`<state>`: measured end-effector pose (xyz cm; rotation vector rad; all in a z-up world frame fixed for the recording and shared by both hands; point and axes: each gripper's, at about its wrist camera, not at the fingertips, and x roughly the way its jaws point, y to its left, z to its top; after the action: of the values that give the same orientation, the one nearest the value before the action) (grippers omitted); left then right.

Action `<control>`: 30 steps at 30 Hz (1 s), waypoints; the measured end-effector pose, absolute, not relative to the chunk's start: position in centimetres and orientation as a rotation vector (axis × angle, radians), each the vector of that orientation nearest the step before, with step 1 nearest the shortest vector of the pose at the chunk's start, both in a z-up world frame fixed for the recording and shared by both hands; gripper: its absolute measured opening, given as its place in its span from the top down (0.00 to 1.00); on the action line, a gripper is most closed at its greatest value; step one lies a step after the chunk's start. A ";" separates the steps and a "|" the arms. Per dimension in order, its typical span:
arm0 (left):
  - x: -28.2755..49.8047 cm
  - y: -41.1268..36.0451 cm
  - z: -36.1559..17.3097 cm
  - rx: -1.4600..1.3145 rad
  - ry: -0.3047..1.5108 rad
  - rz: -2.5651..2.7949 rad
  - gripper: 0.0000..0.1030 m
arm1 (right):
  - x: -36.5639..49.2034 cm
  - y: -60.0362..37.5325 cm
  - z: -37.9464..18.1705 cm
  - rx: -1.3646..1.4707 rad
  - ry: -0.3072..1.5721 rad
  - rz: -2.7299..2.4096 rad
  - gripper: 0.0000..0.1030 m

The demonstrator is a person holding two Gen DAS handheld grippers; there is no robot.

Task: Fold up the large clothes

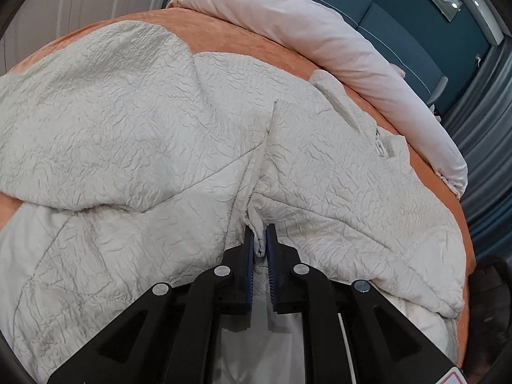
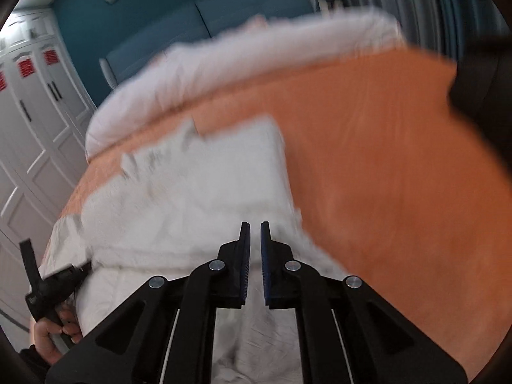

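A large pale grey crinkled jacket [image 1: 144, 134] lies spread on an orange bedspread [image 1: 224, 35]. My left gripper [image 1: 260, 233] is shut on a bunched fold of the jacket at its near middle. In the right wrist view the picture is blurred by motion. The jacket [image 2: 198, 192] lies below my right gripper [image 2: 255, 227], whose jaws stand nearly together with a thin gap and nothing visibly between them. The left hand and its gripper handle [image 2: 48, 291] show at the lower left of that view.
A rolled white duvet [image 1: 320, 35] lies along the far side of the bed. A teal headboard [image 1: 400, 9] stands behind it. Grey curtains [image 1: 486, 134] hang at the right. White wardrobe doors [image 2: 35, 121] stand to the left.
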<state>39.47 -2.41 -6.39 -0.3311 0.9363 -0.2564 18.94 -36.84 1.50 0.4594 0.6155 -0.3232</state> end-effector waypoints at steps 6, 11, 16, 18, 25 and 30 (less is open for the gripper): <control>39.1 -2.4 -6.8 -0.333 0.914 -0.259 0.88 | 26.4 -35.9 -1.8 0.341 0.779 -0.305 0.95; 39.3 -2.1 -7.5 -0.357 0.913 -0.274 0.88 | 28.2 -37.3 -5.8 0.406 0.846 -0.334 1.00; 38.1 -0.2 -6.2 -0.392 0.941 -0.265 0.88 | 27.2 -37.1 -3.3 0.397 0.842 -0.357 0.98; 35.8 1.9 -4.4 -0.415 0.928 -0.246 0.81 | 24.1 -35.8 -1.7 0.381 0.798 -0.323 0.93; 29.0 15.7 -0.9 -0.496 0.835 -0.027 0.46 | 13.2 -27.6 0.8 0.274 0.790 -0.175 0.86; 29.0 26.0 0.2 -0.585 0.762 0.174 0.43 | 10.0 -21.2 -0.4 0.155 0.804 -0.131 0.85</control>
<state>29.03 25.99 0.22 -0.5851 0.7621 0.1735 10.05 -21.17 -0.35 0.1549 0.8043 -0.1309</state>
